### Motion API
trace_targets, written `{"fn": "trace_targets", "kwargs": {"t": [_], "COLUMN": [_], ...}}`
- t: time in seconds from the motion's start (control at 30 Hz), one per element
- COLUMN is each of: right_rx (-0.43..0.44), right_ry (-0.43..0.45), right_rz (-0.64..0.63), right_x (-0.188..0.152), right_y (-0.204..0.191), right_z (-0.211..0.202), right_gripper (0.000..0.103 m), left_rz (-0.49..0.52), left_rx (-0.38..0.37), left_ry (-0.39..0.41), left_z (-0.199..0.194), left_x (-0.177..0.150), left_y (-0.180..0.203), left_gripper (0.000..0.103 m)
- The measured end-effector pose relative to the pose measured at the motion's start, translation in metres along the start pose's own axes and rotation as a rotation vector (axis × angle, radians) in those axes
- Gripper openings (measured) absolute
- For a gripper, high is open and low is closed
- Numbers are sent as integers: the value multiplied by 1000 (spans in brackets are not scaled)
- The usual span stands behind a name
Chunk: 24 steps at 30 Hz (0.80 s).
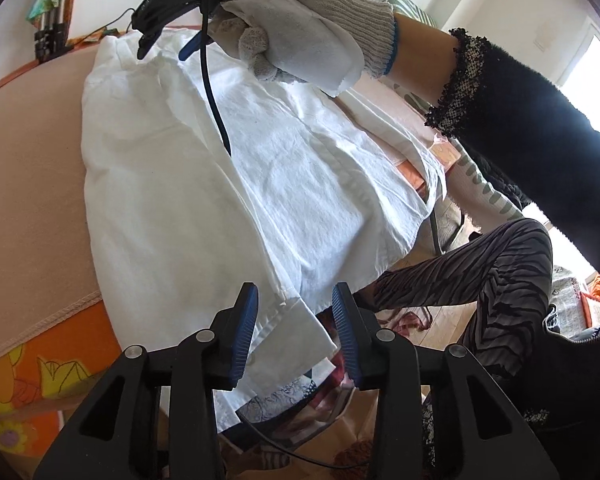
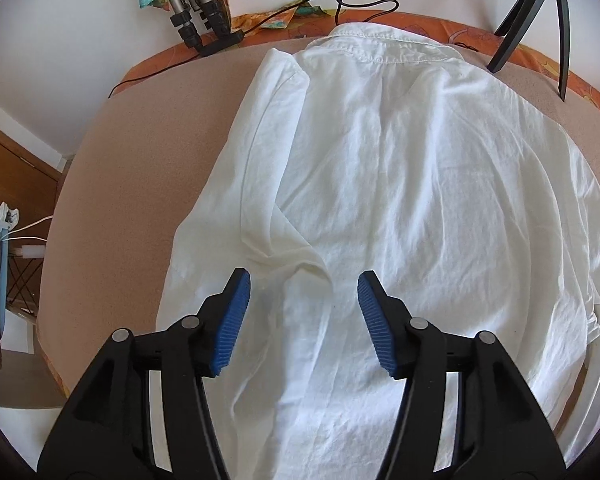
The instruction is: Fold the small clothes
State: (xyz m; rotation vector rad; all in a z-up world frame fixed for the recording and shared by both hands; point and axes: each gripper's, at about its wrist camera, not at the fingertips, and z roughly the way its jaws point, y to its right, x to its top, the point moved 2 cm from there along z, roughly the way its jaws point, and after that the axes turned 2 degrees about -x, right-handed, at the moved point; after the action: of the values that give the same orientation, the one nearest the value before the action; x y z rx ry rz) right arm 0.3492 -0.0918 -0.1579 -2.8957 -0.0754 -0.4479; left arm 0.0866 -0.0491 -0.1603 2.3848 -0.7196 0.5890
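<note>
Beige pad (image 2: 112, 168) over an orange floral cloth (image 1: 52, 364) covers the table, white wall behind, folded tripod legs (image 2: 196, 12) at the far left edge and a black tripod (image 2: 540, 12) at the far right. White shirt (image 2: 400, 184) lies flat on the pad, back up, collar at the far edge, left sleeve folded in over the body; its near hem reaches the table edge, and in the left wrist view one hem corner hangs past it. Left gripper (image 1: 296, 328) points steeply down at that hem corner; blue pads spread partway, cloth lies in the gap, neither pad visibly pressing it, so nothing pinched. Right gripper (image 2: 304, 312) sits over the lower left of the shirt, aimed nearly straight down, fingers spread wider, folded sleeve end under the gap, pads clear of the fabric. In the left wrist view, the right gripper shows near the collar end of the shirt, held from above by a gloved hand (image 1: 300, 16): knit glove wrapped around the handle, forearm in a dark sleeve (image 1: 540, 128) angling down from the right. Person's patterned leggings (image 1: 480, 280) visible at the table's near side, right of the hem.
</note>
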Motion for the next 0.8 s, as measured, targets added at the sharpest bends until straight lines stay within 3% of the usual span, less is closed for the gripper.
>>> {"fn": "trace_targets", "kwargs": {"t": [0.37,0.47,0.63,0.8], "right_rx": [156,195,258,296], "right_ry": [107,132,124,55], "right_rz": [20,20,-9,-53], "right_x": [-60,-85,-138,-178], "right_y": [28,36,32,11], "right_z": [-105,-132,-143,-108], "right_gripper": [61,61,61,59], "left_rz": [-36,-54,-226,-349], "left_rx": [-22,29,44,42], "left_ry": [143,162,103,33], "left_z": [-60,-68,-54,-27], "left_x": [-23,-31,-43,-51], "left_y": [-2,-8,-46,-73], "left_gripper": [37,37,37,35]}}
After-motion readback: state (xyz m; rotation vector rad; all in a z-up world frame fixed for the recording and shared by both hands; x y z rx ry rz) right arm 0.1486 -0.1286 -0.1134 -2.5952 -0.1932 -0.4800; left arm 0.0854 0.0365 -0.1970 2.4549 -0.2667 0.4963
